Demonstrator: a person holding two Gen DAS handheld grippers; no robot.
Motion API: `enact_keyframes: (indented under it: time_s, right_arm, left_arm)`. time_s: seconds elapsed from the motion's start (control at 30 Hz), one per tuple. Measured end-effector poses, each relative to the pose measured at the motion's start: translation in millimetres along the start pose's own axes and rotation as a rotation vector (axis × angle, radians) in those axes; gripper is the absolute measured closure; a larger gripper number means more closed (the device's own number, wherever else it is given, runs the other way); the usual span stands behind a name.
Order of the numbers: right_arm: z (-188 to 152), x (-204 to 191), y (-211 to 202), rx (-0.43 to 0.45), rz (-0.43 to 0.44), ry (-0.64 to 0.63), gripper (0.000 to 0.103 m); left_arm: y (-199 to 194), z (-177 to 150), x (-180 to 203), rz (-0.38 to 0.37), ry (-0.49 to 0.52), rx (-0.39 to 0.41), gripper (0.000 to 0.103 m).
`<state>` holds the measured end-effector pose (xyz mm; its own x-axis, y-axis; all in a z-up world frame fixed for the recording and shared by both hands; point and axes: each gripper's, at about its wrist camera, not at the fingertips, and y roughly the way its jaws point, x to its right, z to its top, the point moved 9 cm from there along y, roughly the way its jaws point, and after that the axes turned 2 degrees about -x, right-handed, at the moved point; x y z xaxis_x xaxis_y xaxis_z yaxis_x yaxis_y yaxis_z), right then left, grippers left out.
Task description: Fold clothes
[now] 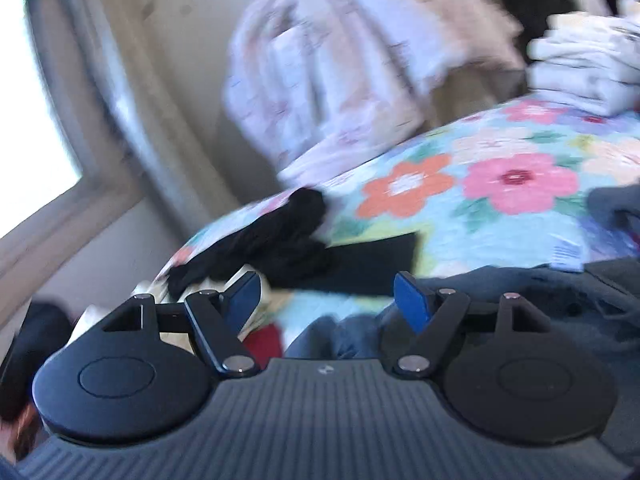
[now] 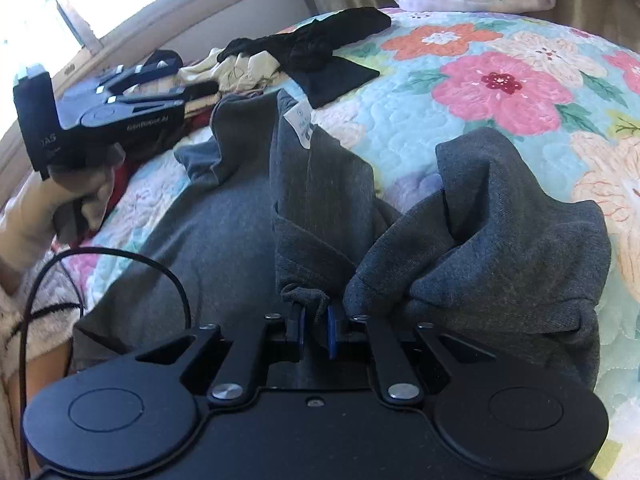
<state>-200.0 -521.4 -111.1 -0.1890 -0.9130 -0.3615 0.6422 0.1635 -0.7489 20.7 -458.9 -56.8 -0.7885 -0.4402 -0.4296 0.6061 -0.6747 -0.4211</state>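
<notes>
We note the right claw [image 2: 315, 330] pinching a bunched edge of the grey garment [image 2: 224, 232] lying crumpled on the bed [image 2: 500, 152], left claw [image 1: 326, 300] spread and empty, what seems a folded stack [image 1: 588, 64] beyond, dark clothes [image 2: 320, 48] unfolded.

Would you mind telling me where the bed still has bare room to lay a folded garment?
The widest free patch is the floral quilt right of the grey garment. It is crowded on the left, where black clothes and cream clothes pile up near the left gripper.
</notes>
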Motion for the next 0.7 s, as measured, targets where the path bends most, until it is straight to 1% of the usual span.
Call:
enact_keyframes:
  time_s: [0.07, 0.13, 0.17, 0.27, 0.3, 0.33, 0.37, 0.4, 0.47, 0.5, 0.57, 0.63, 0.67, 0.7]
  right_arm:
    - [-1, -1, -1, -0.002, -0.007, -0.017, 0.09]
    - [-2, 0, -3, 0.007, -0.025, -0.041, 0.09]
    - [-2, 3, -5, 0.011, -0.022, -0.032, 0.09]
    - [-1, 10, -10, 0.025, -0.016, -0.011, 0.09]
    - [-1, 11, -11, 0.031, -0.018, -0.011, 0.09]
    - [-1, 12, -12, 0.033, -0.018, -0.015, 0.09]
    - [-1, 12, -13, 0.037, -0.021, -0.02, 0.09]
    - [-2, 11, -14, 0.042, -0.024, -0.025, 0.09]
    - [-3, 8, -15, 0.055, -0.027, -0.059, 0.09]
    - [-3, 7, -14, 0.058, -0.036, -0.082, 0.09]
    - [-1, 5, -13, 0.065, -0.055, -0.128, 0.09]
    - [1, 1, -12, 0.078, -0.051, -0.14, 0.087]
    - [3, -2, -11, 0.078, -0.064, -0.162, 0.084]
    - [3, -7, -11, 0.083, -0.087, -0.194, 0.077]
  left_arm:
    - [9, 1, 9, -0.094, 0.024, 0.005, 0.029]
    - [22, -2, 17, -0.202, 0.024, -0.017, 0.029]
    - [30, -6, 19, -0.225, 0.022, -0.049, 0.027]
    - [56, -25, 20, -0.223, 0.029, -0.178, 0.024]
    - [62, -33, 21, -0.254, 0.019, -0.208, 0.024]
    - [63, -40, 22, -0.291, 0.003, -0.227, 0.034]
    - [62, -45, 23, -0.315, -0.007, -0.238, 0.071]
    - [58, -48, 24, -0.331, -0.007, -0.239, 0.086]
    - [39, -47, 29, -0.32, 0.039, -0.186, 0.087]
    - [26, -44, 36, -0.302, 0.086, -0.141, 0.087]
    - [6, -40, 53, -0.292, 0.171, -0.098, 0.088]
    - [-9, -36, 64, -0.318, 0.181, -0.096, 0.088]
    - [-16, -34, 67, -0.324, 0.18, -0.092, 0.088]
    - [-20, -34, 70, -0.324, 0.191, -0.095, 0.088]
